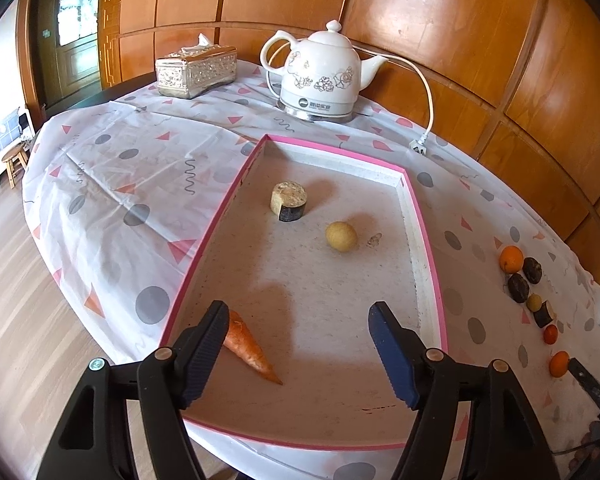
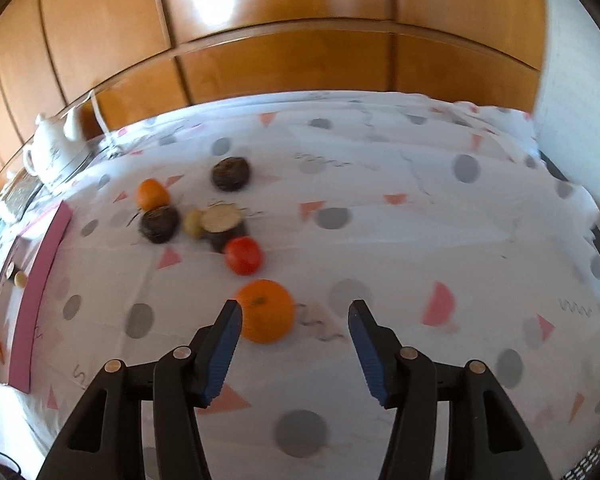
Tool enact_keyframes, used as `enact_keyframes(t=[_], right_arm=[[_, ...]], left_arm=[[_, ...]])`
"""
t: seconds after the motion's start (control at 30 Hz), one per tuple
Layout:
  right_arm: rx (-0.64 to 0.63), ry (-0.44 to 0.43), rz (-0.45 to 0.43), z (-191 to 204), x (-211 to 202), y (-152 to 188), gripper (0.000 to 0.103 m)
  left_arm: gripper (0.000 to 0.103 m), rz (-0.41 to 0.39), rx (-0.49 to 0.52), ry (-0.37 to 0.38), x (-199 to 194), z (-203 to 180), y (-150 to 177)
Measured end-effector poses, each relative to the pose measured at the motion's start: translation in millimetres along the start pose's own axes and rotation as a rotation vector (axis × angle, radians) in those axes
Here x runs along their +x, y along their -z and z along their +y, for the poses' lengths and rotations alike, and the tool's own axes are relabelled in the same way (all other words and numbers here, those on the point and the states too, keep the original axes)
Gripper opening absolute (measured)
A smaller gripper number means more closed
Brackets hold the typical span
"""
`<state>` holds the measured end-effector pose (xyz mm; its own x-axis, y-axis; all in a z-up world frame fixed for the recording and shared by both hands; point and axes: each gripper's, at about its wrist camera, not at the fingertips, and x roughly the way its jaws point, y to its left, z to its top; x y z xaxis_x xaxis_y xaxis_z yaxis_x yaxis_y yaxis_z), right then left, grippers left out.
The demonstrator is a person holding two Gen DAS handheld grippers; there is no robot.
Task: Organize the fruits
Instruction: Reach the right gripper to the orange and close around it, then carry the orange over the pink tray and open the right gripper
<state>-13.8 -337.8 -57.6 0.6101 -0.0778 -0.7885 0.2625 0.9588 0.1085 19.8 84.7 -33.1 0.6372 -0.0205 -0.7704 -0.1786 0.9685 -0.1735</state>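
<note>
My left gripper (image 1: 298,320) hangs released over the pink-rimmed tray (image 1: 424,240), the carrot (image 1: 250,346) lying against its near-left wall. My right gripper (image 2: 296,320) is spread and empty, the nearest orange (image 2: 266,312) just inside its left finger. I'd centre on it, lower, then squeeze gently so it can't roll.

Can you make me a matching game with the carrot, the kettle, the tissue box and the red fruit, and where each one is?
1. carrot
2. kettle
3. tissue box
4. red fruit

A. on the cloth, outside the tray
B. in the tray, near corner
C. far edge, left of the kettle
D. behind the tray, on a metal base

Pairs: 1-B, 2-D, 3-C, 4-A
</note>
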Motion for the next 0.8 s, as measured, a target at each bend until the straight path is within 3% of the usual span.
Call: enact_keyframes(t=[0.17,0.5,0.63,0.8], right_arm=[[-0.055,0.064,0.037,17.7,15.9,-2.4,0.056],[-0.064,0.061,0.061,20.2,24.5,0.6,0.056],[-0.093,0.068,0.061,24.9,27.4,1.2,0.043],[-0.11,0.069,0.064,28.1,27.5,1.8,0.04]], left_arm=[[0.076,-0.008,-0.012,-0.008,-2.5,4.3,-0.2],[0.076,-0.011,-0.02,-0.006,-2.5,7.3,-0.7],[0.076,-0.008,-0.027,-0.007,-2.7,8.6,-0.4],[0.076,-0.012,-0.036,-0.008,-4.4,11.4,-0.3]])
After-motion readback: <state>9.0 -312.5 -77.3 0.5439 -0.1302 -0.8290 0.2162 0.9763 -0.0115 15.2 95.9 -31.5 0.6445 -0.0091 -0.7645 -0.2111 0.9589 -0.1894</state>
